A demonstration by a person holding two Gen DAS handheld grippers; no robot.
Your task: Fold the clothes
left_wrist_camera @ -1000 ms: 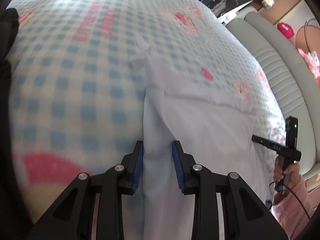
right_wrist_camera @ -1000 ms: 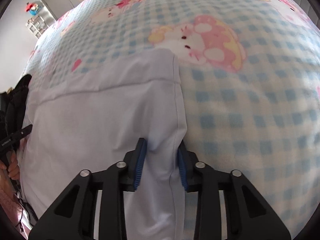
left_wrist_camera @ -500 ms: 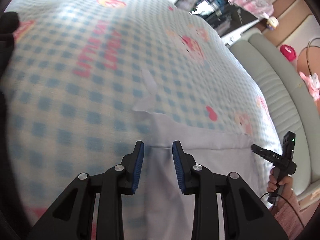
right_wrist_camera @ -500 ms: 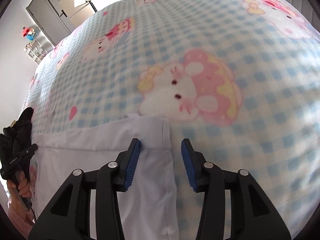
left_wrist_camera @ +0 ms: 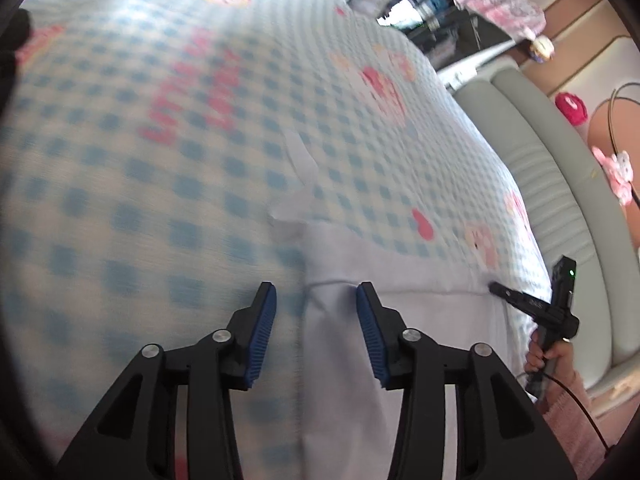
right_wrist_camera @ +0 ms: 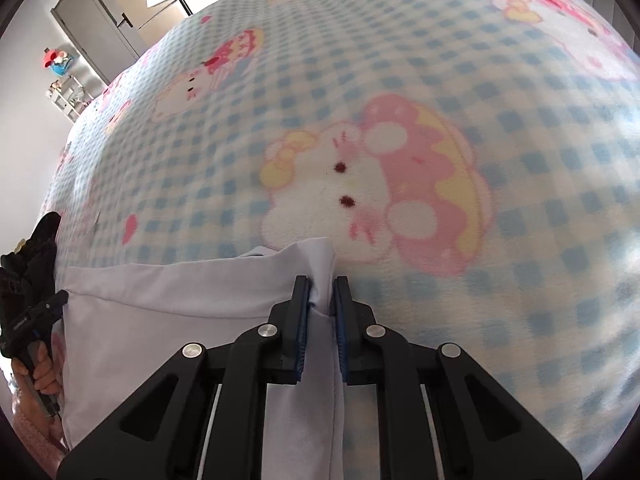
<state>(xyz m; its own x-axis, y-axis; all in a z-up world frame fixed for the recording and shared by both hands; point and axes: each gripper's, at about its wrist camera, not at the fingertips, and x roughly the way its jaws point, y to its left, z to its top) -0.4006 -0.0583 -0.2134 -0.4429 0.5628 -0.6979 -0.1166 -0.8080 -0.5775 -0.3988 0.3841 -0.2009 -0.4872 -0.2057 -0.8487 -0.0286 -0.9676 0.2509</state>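
Both grippers have slid along the pale lilac-white cotton garment (right_wrist_camera: pixel 168 312) towards its top hem since a second ago, so less cloth shows ahead of each of them. The garment lies flat on the blue-and-white checked fleece blanket with pink cartoon prints (right_wrist_camera: pixel 400 100) that covers the bed.

It looks thin, light and limp, likely to sag and crease wherever it is unsupported, and the fleece beneath will probably drag on it. The doubled hem corners are the firmest places to pinch.

The right gripper (right_wrist_camera: pixel 321 300) is closing, its blue pads already pressing a bunched fold at the right hem corner, where half a second ago they stood apart over it. The left gripper (left_wrist_camera: pixel 316 304) is opening; its fingers straddle the garment's left edge near the hem seam without pressing, wider apart than before.

A grey padded headboard (left_wrist_camera: pixel 560 200) runs along the bed's far side in the left wrist view.
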